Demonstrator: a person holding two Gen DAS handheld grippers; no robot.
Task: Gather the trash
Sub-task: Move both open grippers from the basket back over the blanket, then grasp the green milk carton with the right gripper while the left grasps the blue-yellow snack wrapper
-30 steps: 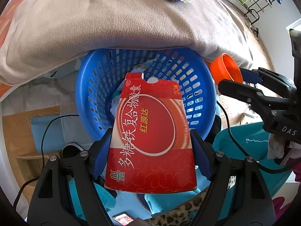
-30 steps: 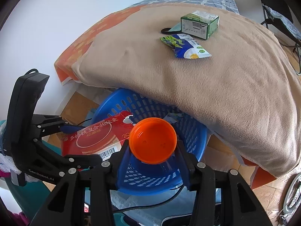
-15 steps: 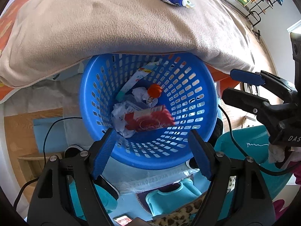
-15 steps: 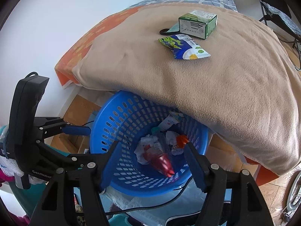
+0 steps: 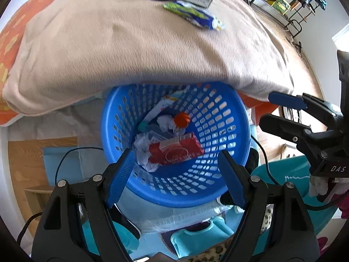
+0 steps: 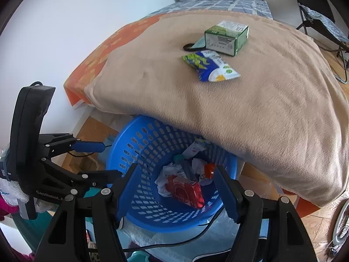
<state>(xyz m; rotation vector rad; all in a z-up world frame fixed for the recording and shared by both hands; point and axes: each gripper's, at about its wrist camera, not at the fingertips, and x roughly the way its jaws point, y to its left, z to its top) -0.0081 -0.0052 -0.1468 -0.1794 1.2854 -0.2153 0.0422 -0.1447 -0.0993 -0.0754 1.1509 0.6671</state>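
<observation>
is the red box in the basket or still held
In the basket. The red box lies on crumpled paper at the bottom of the blue basket, and both grippers hang open and empty above it.

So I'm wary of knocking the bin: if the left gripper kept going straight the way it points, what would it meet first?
Probably the trash in the blue basket: the open left gripper aims into its mouth, at the red box on crumpled paper. Depth is unclear, so the basket's near rim might catch a finger first.

Both claws — left claw point(image 5: 175, 176), right claw point(image 6: 176, 190) — have black frames, silver screws, ribbed blue pads point(image 5: 118, 180) and white lettering.
</observation>
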